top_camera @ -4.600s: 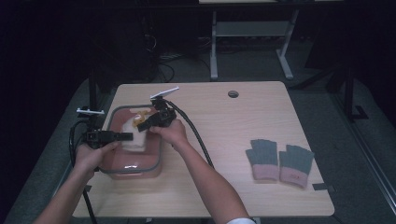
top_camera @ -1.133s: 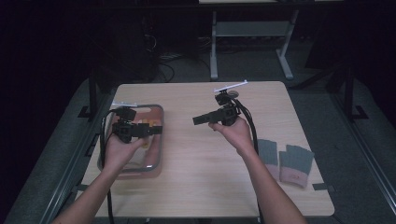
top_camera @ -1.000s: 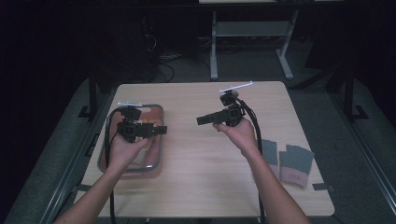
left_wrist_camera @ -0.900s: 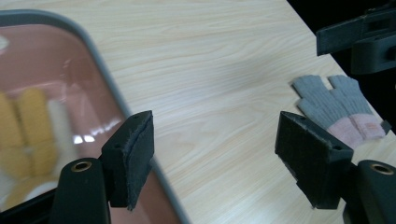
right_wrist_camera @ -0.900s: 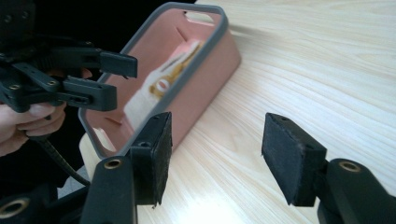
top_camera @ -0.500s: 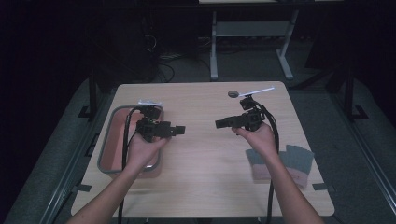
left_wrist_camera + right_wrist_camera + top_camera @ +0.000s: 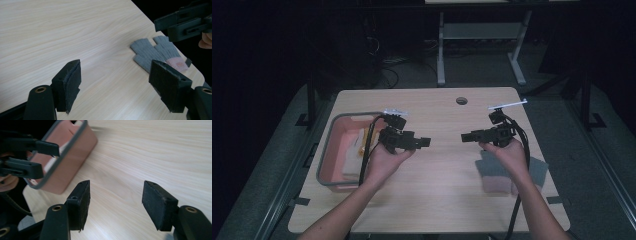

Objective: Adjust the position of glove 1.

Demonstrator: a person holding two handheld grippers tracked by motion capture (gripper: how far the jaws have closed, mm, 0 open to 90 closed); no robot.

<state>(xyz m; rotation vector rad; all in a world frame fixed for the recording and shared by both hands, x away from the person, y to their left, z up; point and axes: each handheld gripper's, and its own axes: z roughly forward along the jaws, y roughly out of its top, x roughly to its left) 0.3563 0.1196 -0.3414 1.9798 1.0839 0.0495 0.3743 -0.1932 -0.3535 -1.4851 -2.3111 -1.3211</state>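
Both grippers hover above the middle of the wooden table [image 7: 442,200], their jaws pointing at each other with a gap between them. My left gripper [image 7: 426,142] stands open just right of the pink bin [image 7: 327,150], with nothing between its pads [image 7: 72,80]. My right gripper [image 7: 465,136] is open too, with only bare tabletop seen between its pads [image 7: 155,202]. A pair of grey gloves [image 7: 152,52] with pink cuffs lies by the table's right edge, partly hidden under my right hand [image 7: 507,152]. In the right gripper view the pink bin [image 7: 67,160] stands beyond the jaws, with the left gripper [image 7: 25,152] in front of it.
The bin holds pale and yellow items [image 7: 362,142] that I cannot make out. A round cable hole [image 7: 461,100] sits near the far edge of the table. Cables trail from both grippers toward the near edge. Beyond the table stands a metal frame [image 7: 482,45] on dark floor.
Both hands have moved to the right across the table. The left gripper has come away from over the bin to the table's middle, and the right hand now covers part of the gloves.
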